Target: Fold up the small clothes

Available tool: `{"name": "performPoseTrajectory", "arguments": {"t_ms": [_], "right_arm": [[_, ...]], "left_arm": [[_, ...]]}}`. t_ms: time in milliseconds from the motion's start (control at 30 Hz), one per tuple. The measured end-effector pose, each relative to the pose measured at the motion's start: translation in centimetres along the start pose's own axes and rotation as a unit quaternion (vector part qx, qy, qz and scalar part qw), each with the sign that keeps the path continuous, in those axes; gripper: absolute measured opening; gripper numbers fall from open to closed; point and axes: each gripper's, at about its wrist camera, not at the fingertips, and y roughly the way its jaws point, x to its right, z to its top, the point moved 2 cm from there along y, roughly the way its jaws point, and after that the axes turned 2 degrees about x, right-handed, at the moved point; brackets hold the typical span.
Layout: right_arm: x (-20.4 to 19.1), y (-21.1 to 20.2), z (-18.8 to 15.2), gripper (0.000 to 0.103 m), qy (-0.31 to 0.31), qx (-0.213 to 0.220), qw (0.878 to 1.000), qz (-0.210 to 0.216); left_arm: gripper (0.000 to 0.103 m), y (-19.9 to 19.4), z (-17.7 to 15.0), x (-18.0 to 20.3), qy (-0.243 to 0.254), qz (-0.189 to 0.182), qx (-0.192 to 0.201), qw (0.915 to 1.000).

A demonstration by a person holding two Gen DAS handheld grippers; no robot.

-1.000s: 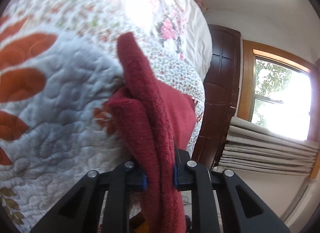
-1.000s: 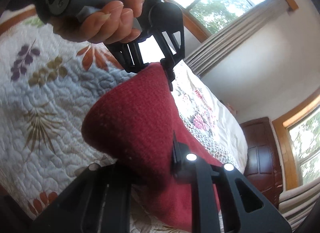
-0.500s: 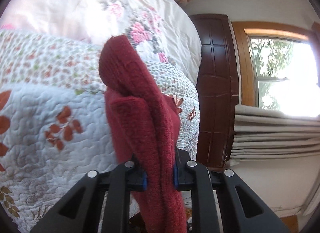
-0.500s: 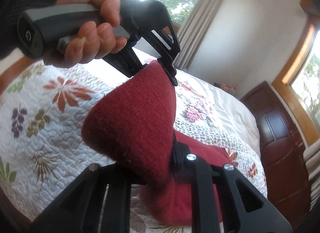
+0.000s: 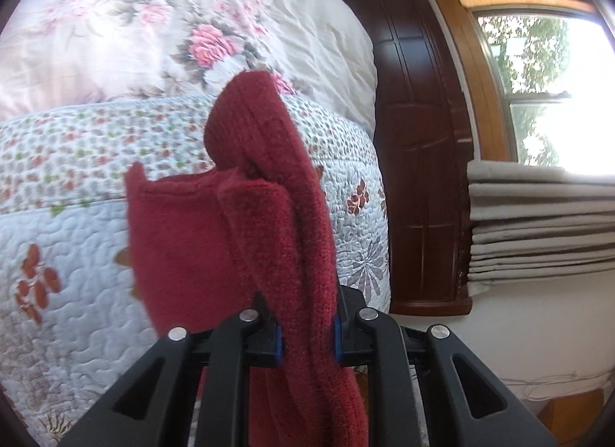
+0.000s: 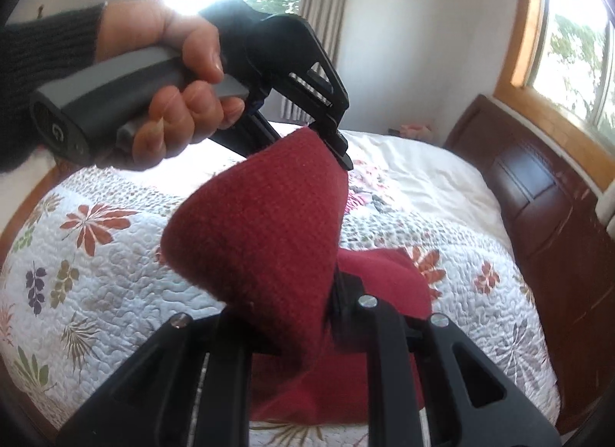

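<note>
Both claws have swung round over the last second, so the headboard (image 6: pixel 546 193) and window (image 5: pixel 553 74) now fill more of each view and the red garment (image 5: pixel 246 239) hangs higher above the bed (image 6: pixel 115 270).

Seen from the left wrist, the left claw (image 5: pixel 306 328) is clamped on a thick bunched edge of the knitted garment, with a flatter panel folded out to one side. From the right wrist, the right claw (image 6: pixel 303 312) pinches another part of the same edge. The left claw (image 6: pixel 342 147) shows there too, gripped in a hand (image 6: pixel 177 93) and biting the cloth's top corner.

Between the two grips the fabric is stretched into a raised ridge, while the rest trails down onto the quilt (image 6: pixel 96 255). Holding two points apart like this probably keeps the edge straight, so the lifted half can be laid over the part resting on the bed. The fold looks partway done, not yet set down.
</note>
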Motion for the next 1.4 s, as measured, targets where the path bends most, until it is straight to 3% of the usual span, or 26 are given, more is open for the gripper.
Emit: {"name": "performPoseTrajectory", "arguments": {"t_ms": [167,467,767,800,867,900,967,1000,1100,1200,1233,1300,1400], "right_arm": [[3.6,0.4,-1.2,0.015,0.025,-0.008,1.000,0.003],[8.3,3.3,-5.0,0.015,0.089,-0.034,0.994,0.045],[12.7,5.8,-8.8,0.017,0.175,-0.070,0.975,0.120],[13.1,6.0,-9.1,0.017,0.188,-0.074,0.971,0.131],[14.1,6.7,-10.1,0.019,0.221,-0.083,0.959,0.156],[14.6,7.0,-10.6,0.019,0.236,-0.087,0.953,0.168],[15.8,7.8,-11.9,0.021,0.284,-0.099,0.933,0.200],[16.3,8.2,-12.6,0.022,0.307,-0.107,0.921,0.214],[18.0,9.9,-15.5,0.033,0.383,-0.136,0.870,0.280],[19.5,10.6,-17.1,0.049,0.425,-0.147,0.834,0.319],[20.3,10.6,-17.5,0.052,0.432,-0.149,0.828,0.326],[21.2,10.2,-17.6,0.052,0.424,-0.152,0.827,0.336],[22.6,8.4,-16.8,0.052,0.378,-0.149,0.847,0.343]], "left_arm": [[0.017,4.6,0.3,2.3,0.010,0.025,-0.024,0.9994],[0.017,11.7,0.2,2.9,-0.003,0.086,-0.052,0.9949],[0.019,16.7,-0.3,2.8,-0.009,0.140,-0.063,0.9882],[0.020,16.9,-0.3,2.9,-0.007,0.145,-0.061,0.9875],[0.037,17.2,-0.4,3.5,-0.001,0.144,-0.055,0.9881],[0.041,17.1,-0.4,4.0,0.002,0.135,-0.048,0.9897],[0.052,16.3,-0.3,5.0,0.016,0.119,-0.028,0.9924],[0.055,15.5,-0.4,5.7,0.025,0.114,-0.015,0.9931],[0.059,12.6,-0.8,7.2,0.052,0.098,0.022,0.9936],[0.069,9.4,-3.0,7.7,0.082,0.089,0.053,0.9912],[0.071,8.0,-4.6,7.8,0.103,0.098,0.066,0.9877],[0.078,6.4,-7.6,7.7,0.143,0.126,0.074,0.9789],[0.086,4.9,-13.0,7.3,0.215,0.191,0.078,0.9547]]}}
